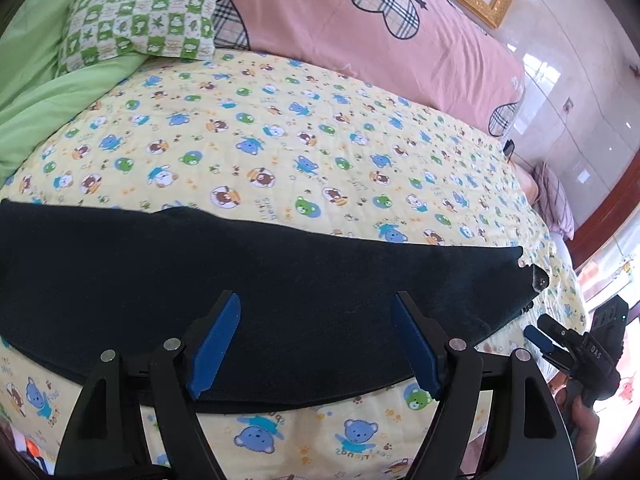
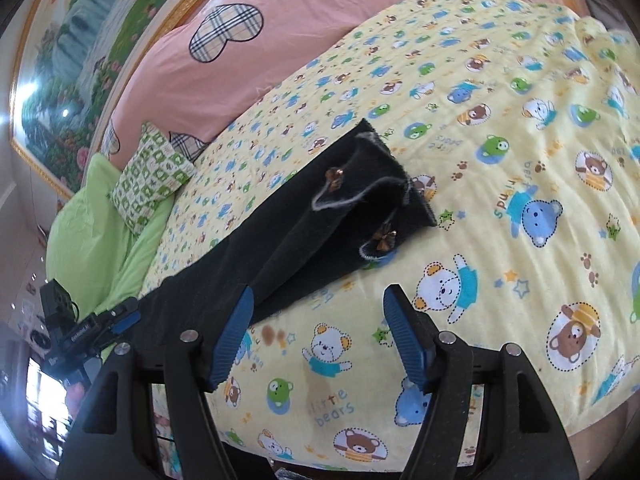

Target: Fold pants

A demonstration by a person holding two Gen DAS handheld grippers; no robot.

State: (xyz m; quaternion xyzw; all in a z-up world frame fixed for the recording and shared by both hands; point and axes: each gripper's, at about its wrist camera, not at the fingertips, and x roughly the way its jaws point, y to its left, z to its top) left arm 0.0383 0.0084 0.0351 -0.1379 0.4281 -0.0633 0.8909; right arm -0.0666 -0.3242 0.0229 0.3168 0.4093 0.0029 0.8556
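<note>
The dark, near-black fabric pants (image 1: pixel 240 304) lie stretched flat in a long strip along the near edge of the bed, on the yellow quilted bedspread printed with little cartoon bears (image 1: pixel 304 152). In my right wrist view the pants (image 2: pixel 328 216) run away toward the left, and their end shows pale frayed trim and two small brown bow-shaped ornaments (image 2: pixel 334 178). That end sits a little in from the bedspread's near edge.

My left gripper (image 1: pixel 316 344) hangs over the middle of the pants with its blue-padded fingers (image 1: pixel 216 344) spread wide, nothing between them; whether the tips touch the cloth I cannot tell. My right gripper (image 2: pixel 318 340) is likewise spread, its left finger (image 2: pixel 234 340) over the pants' near border and its right finger over bare bedspread.

Toward the far edge of the bed, a pink cover with plaid heart patches (image 1: pixel 360 28) lies along the wall. At the far left corner rest a green-and-white checked pillow (image 1: pixel 140 20) and a plain lime-green quilt (image 1: pixel 60 92). A gold-framed painting (image 2: pixel 80 48) hangs above.
</note>
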